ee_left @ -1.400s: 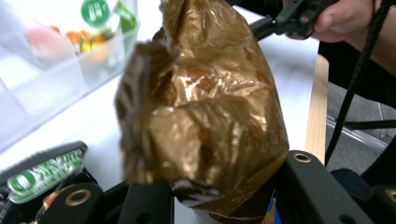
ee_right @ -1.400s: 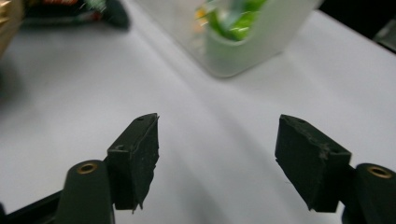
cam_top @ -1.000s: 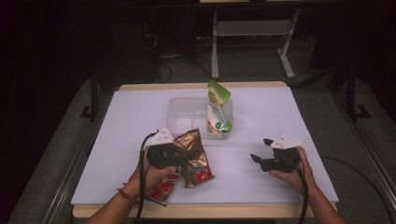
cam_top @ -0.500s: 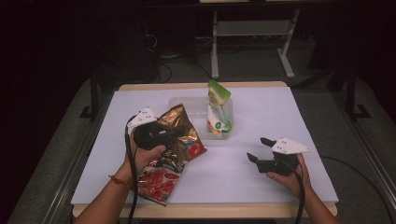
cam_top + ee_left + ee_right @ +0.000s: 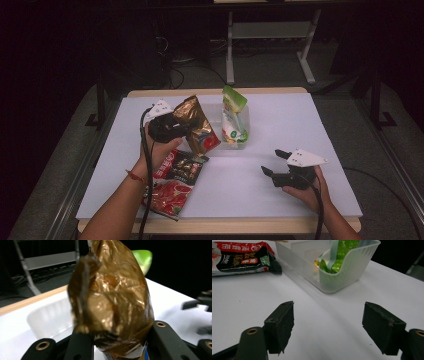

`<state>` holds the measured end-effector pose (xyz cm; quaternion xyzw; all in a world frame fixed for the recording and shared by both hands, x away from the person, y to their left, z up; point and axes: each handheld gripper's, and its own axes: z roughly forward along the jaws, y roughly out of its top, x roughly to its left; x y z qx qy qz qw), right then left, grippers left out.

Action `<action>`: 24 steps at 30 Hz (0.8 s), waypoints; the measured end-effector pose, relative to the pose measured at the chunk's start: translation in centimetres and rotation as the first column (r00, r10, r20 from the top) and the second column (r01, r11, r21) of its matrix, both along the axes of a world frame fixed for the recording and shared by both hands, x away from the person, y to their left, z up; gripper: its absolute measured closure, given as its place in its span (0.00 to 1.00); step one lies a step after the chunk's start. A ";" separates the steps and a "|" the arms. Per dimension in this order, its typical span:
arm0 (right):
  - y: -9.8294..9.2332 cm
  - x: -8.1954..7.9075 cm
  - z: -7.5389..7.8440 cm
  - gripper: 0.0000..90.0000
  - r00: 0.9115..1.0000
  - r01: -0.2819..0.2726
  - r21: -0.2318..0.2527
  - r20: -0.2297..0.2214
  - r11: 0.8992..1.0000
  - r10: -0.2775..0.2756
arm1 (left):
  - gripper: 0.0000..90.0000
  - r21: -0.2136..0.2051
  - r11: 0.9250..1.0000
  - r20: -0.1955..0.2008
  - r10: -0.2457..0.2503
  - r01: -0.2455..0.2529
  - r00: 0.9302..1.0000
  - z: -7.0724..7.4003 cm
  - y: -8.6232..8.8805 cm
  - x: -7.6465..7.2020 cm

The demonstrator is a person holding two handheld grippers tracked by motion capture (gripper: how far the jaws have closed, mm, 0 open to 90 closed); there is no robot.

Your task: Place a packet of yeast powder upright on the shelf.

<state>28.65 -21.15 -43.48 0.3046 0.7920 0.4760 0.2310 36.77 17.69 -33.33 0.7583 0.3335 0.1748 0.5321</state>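
- Holding the gold snack bag (image 5: 196, 124) clear of the worktop (image 5: 280, 125), your left hand-held gripper (image 5: 186, 125) has its jaws clamped on the bag's lower end, so the crinkled foil stands up between them in the left gripper view (image 5: 110, 297).
- You carry the bag just beside the clear plastic bin (image 5: 239, 131), to its left in the high view. That reads as a lift meant to clear the bin's wall before the bag goes in.
- You can see why the bin is the likely goal: a green pouch (image 5: 233, 116) already stands upright inside it, leaning on the wall. From the right gripper view the same pouch (image 5: 339, 252) shows through the bin's frosted side (image 5: 352, 267).
- Your grip low on the bag leaves most of it free above the jaws, which should let it drop in next to the pouch. Foil is slippery and soft, so I judge it could slide or fold as you tip it.
- Your right hand-held gripper (image 5: 274, 162) rests low over the near right part of the worktop, well apart from the bin. Its jaws stand wide apart with nothing between them (image 5: 328, 325), seemingly kept ready and out of the way.
- One red and black packet (image 5: 172, 182) lies flat on the worktop near your left forearm, and looks to be next in line.
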 end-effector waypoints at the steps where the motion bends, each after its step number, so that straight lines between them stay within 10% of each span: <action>1: 0.0 0.0 0.0 0.27 1.000 0.000 0.001 -0.004 1.000 0.000 | 0.74 -0.002 1.000 -0.010 0.030 -0.030 1.000 0.0 -0.1 0.7; 16: 0.4 0.1 -0.2 0.24 1.000 -0.001 -0.021 -0.019 1.000 0.000 | 0.74 0.066 0.983 -0.023 0.172 -0.171 0.985 -0.7 -3.2 4.0; 24: 0.4 0.1 -0.3 0.23 1.000 -0.007 -0.027 -0.029 1.000 0.007 | 0.74 0.120 0.960 0.006 0.253 -0.252 0.967 -0.7 -4.8 5.1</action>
